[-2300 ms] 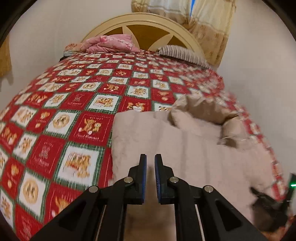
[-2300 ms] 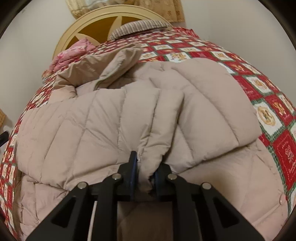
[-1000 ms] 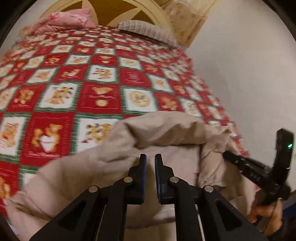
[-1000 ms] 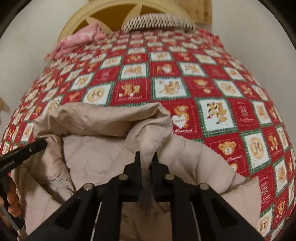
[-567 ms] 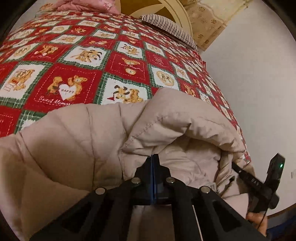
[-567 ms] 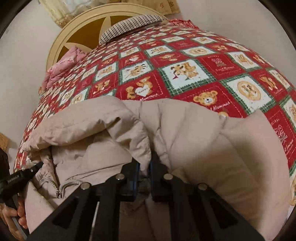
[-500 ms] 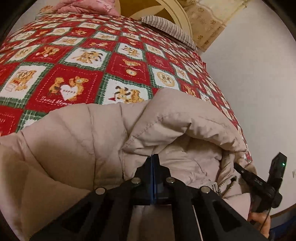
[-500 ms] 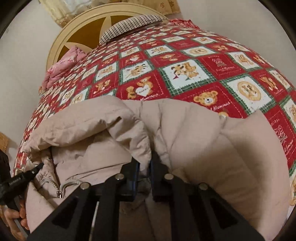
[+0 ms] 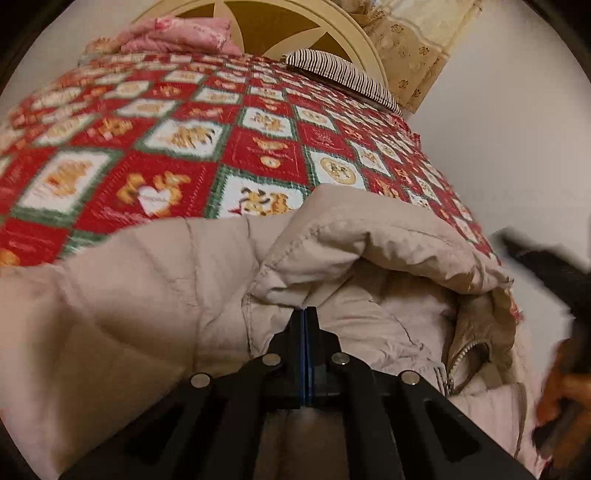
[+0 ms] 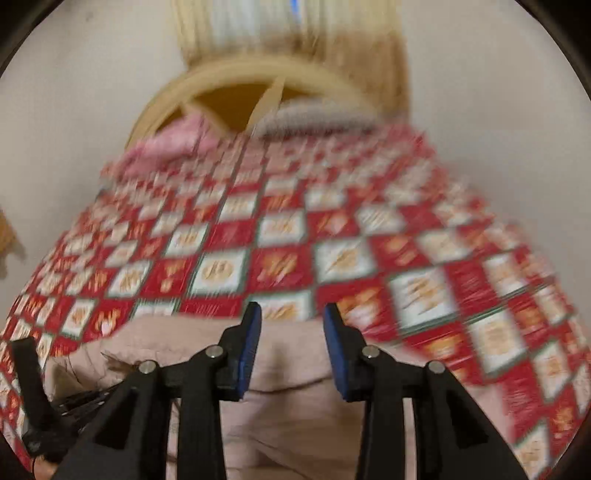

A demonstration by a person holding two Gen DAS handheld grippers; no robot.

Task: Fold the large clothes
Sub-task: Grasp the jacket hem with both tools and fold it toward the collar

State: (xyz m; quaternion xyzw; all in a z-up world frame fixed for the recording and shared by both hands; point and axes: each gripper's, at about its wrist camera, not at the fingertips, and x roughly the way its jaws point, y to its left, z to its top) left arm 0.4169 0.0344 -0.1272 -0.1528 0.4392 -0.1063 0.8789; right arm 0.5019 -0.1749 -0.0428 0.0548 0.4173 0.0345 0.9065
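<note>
A beige puffer jacket (image 9: 155, 295) lies bunched on a bed under a red, white and green teddy-bear quilt (image 9: 258, 147), filling the lower half of the left wrist view. The left gripper (image 9: 305, 314), at lower centre, has its 2 jaws pressed together with no gap, their tips at a stitched fold of the jacket; whether cloth is pinched between them cannot be told. A zipper (image 9: 461, 358) shows at lower right of that view, where the blurred dark shape of the other tool enters.

In the heavily blurred right wrist view, the right gripper (image 10: 291, 325) stands with its 2 blue-padded jaws spread wide and nothing between them, the jacket (image 10: 288, 369) below and behind them at the frame's bottom. A cream headboard (image 10: 240, 85), pink bedding (image 9: 177, 33) and a striped pillow (image 9: 340, 74) sit at the top.
</note>
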